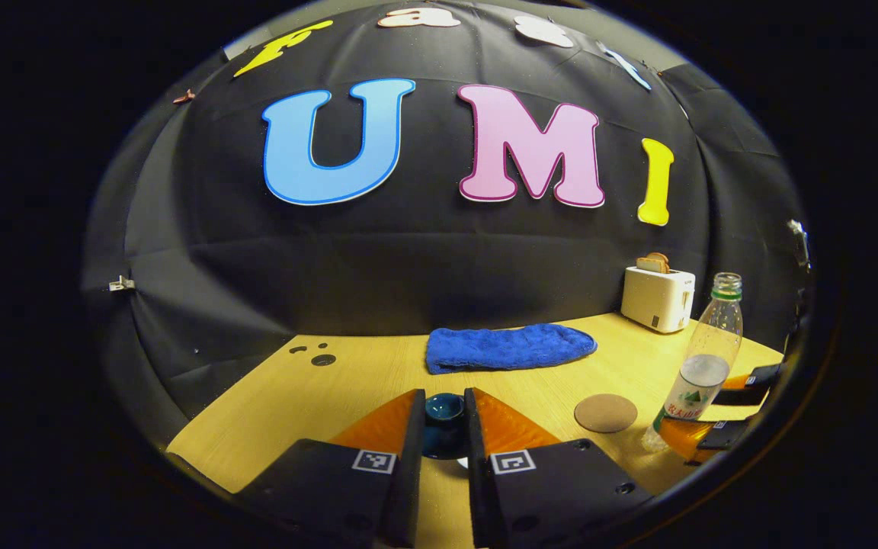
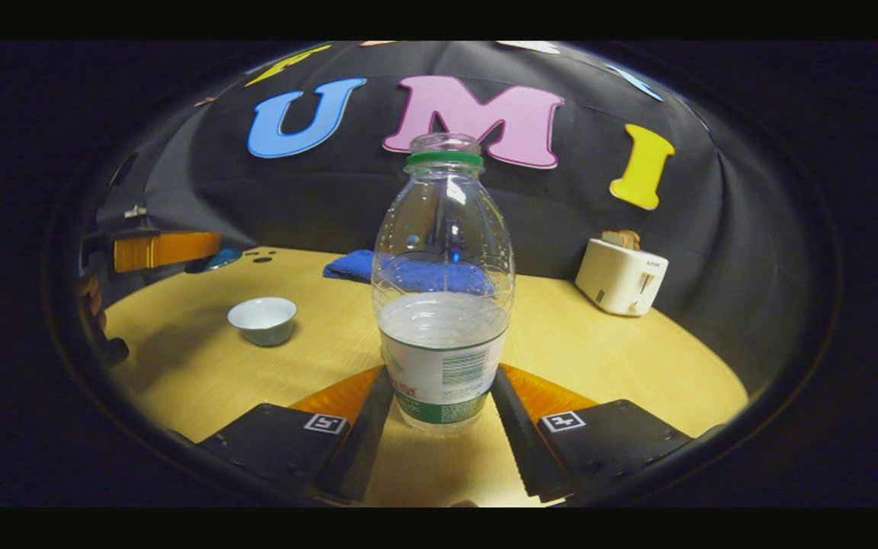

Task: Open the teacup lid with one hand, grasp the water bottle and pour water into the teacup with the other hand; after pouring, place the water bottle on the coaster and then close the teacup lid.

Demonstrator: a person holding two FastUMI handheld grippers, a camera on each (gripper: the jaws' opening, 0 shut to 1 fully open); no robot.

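One table (image 1: 347,381) of pale wood carries everything, and on it lies one blue towel (image 1: 507,347), flat near the far edge. One white toaster (image 1: 656,299) stands to the right of the towel with bread (image 1: 654,263) poking out of its top (how many slices I cannot tell). One clear bottle (image 2: 443,252), cap off and about half full, stands upright in the right gripper view; the right gripper (image 2: 441,372) has both fingers pressed against its label, one on each side. The left gripper view sees that bottle from the side, leaning a little, with the round brown coaster (image 1: 605,412) bare on the table just beside it. The right gripper view takes in one pale cup (image 2: 262,320), uncovered, sitting on the table to the left of the bottle and well apart from it. The left gripper (image 1: 444,404) is narrowed on one dark teal lid (image 1: 443,431), pinched between its two fingers above the table. A hand (image 2: 92,297) holding that gripper shows at the left of the right gripper view.
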